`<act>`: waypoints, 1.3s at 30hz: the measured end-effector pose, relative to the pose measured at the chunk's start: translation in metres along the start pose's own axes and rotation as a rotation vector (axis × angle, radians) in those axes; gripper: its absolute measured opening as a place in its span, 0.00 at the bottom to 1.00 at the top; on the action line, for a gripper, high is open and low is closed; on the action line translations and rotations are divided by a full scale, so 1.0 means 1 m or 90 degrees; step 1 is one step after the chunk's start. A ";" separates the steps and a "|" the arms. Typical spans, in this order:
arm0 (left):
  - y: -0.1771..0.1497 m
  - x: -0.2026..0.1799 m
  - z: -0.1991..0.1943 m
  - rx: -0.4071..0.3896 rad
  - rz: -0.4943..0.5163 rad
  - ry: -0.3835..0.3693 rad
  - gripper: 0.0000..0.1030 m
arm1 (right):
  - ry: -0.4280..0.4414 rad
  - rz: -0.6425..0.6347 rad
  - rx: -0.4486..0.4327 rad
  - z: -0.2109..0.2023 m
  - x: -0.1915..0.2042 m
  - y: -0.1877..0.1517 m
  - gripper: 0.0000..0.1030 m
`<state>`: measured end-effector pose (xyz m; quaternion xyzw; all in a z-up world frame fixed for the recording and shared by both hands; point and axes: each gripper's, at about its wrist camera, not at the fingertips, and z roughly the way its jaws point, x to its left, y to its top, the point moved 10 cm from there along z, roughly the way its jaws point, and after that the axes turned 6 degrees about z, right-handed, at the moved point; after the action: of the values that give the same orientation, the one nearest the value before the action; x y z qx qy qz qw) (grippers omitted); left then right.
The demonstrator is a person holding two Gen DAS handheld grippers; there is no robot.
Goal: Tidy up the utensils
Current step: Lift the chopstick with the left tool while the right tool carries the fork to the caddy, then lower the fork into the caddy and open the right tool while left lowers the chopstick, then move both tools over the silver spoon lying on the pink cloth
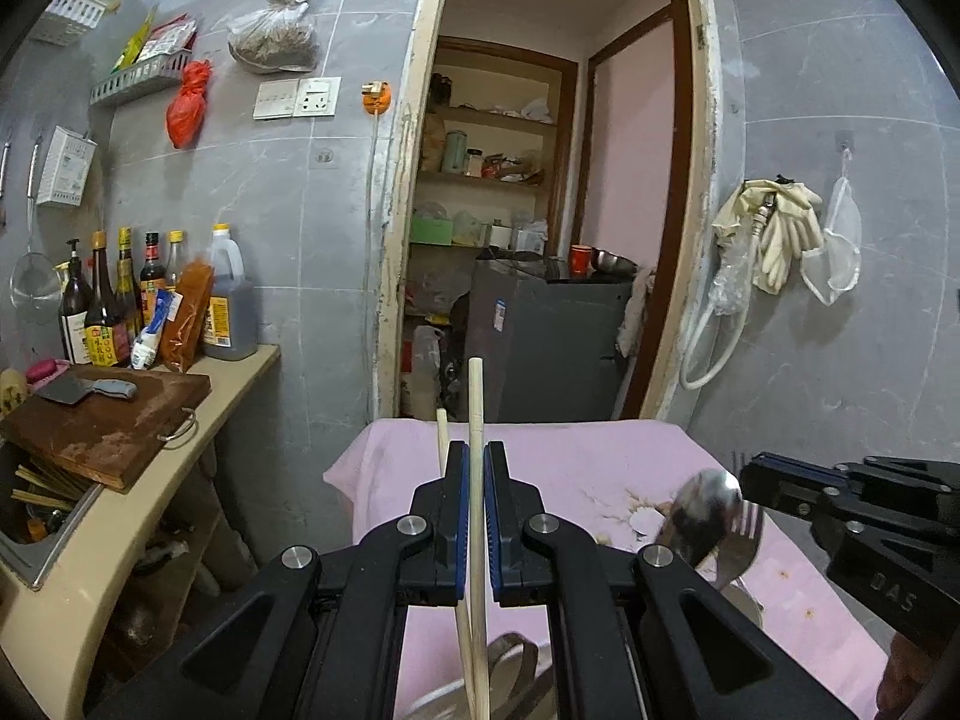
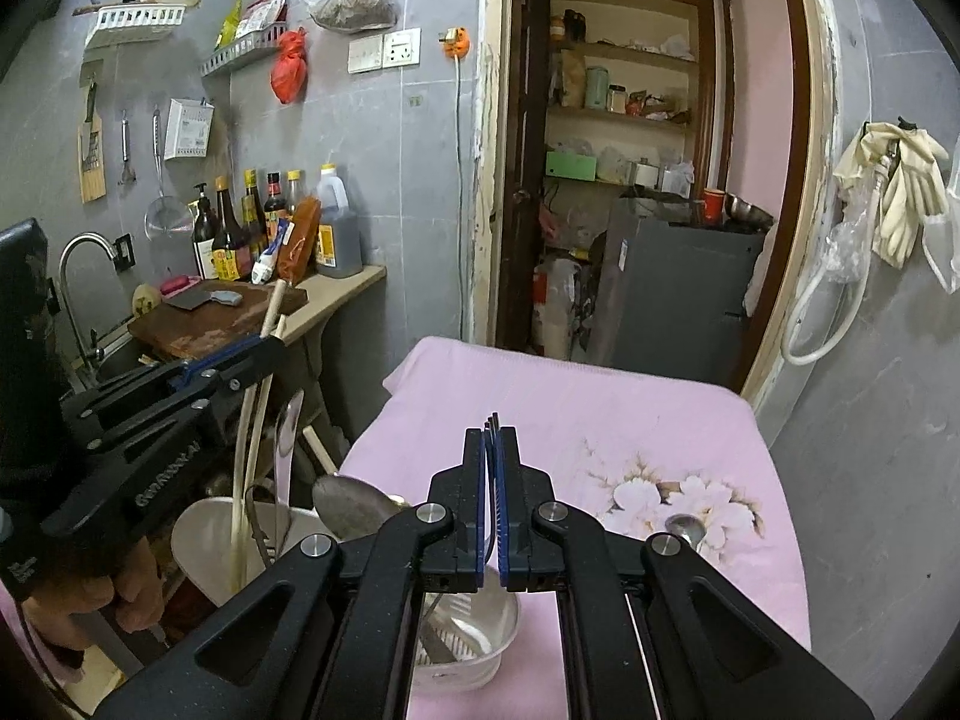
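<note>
Left claw [image 1: 477,474] clamping chopsticks [image 1: 475,408], right claw [image 2: 493,450] pinching apparently a fork [image 2: 493,420] (edge-on), pink cloth [image 2: 600,408] bare ahead

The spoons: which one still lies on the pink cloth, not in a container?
The small spoon on the flower print, right of the right gripper. The big spoon leans at the holder, off the cloth.

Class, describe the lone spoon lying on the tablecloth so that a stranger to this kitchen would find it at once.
Start at the table under the pink cloth. Find its printed white flowers; the small metal spoon lies on them, bowl up. Unlike the other cutlery, it sits in no container and no gripper holds it.
</note>
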<state>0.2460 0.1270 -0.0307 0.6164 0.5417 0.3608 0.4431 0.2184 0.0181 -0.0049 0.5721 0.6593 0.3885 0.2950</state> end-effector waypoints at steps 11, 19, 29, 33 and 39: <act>-0.009 0.003 -0.010 0.023 0.002 -0.015 0.05 | 0.020 0.034 0.016 0.004 -0.001 -0.016 0.04; -0.011 -0.004 -0.011 0.059 0.001 -0.044 0.09 | 0.040 0.068 0.009 0.000 -0.010 -0.015 0.06; -0.004 -0.006 -0.020 0.057 -0.016 -0.034 0.49 | 0.068 0.100 -0.027 -0.018 -0.022 -0.010 0.31; 0.006 -0.014 -0.024 0.044 -0.004 -0.023 0.61 | 0.070 0.117 -0.050 -0.027 -0.032 -0.004 0.37; 0.029 -0.029 -0.029 0.025 0.020 -0.009 0.88 | 0.053 0.151 -0.093 -0.043 -0.062 0.010 0.60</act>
<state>0.2252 0.1021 0.0074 0.6358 0.5357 0.3529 0.4291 0.1986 -0.0498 0.0226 0.6063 0.5687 0.4910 0.2604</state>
